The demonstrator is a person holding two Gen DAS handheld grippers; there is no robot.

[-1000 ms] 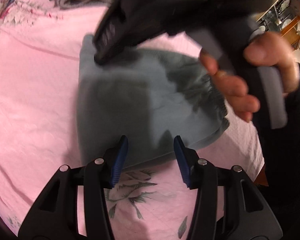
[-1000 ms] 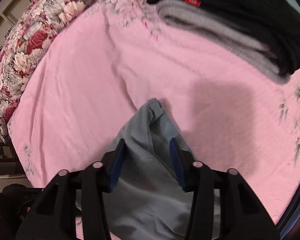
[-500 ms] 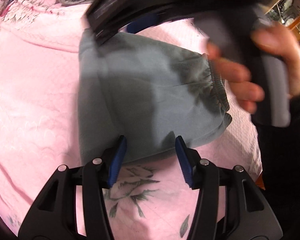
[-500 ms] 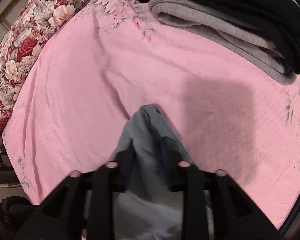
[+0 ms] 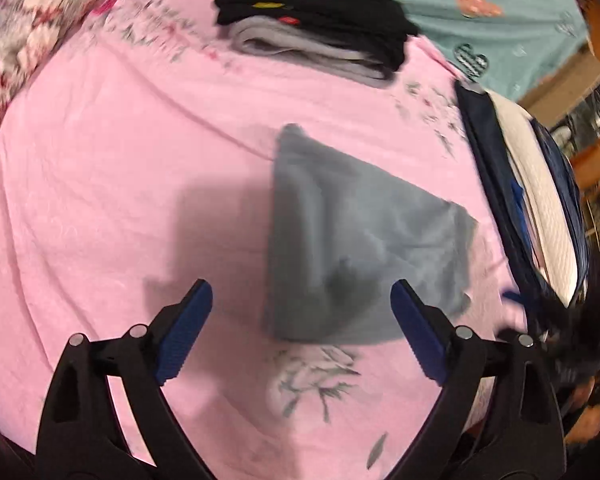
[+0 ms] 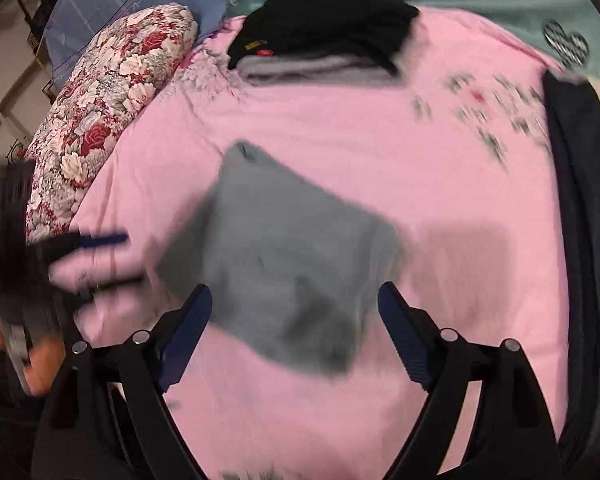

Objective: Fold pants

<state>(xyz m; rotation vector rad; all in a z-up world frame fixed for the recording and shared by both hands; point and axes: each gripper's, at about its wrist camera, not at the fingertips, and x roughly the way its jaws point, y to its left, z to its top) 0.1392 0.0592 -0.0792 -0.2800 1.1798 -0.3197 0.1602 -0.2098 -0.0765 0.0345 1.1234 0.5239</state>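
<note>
The grey pants lie folded into a compact block on the pink bedsheet; they also show in the right wrist view. My left gripper is open and empty, raised above the near edge of the pants. My right gripper is open and empty, raised above the pants' near corner. The left gripper's blue fingertips appear blurred at the left of the right wrist view.
A stack of folded black and grey clothes lies at the far side of the bed. A floral pillow lies at the left. Dark blue and white fabric lies at the right edge.
Both grippers have opened wider and pulled back and up from the pants. The right gripper, which was closing over the pants' edge, has let go. The pants lie flat.
</note>
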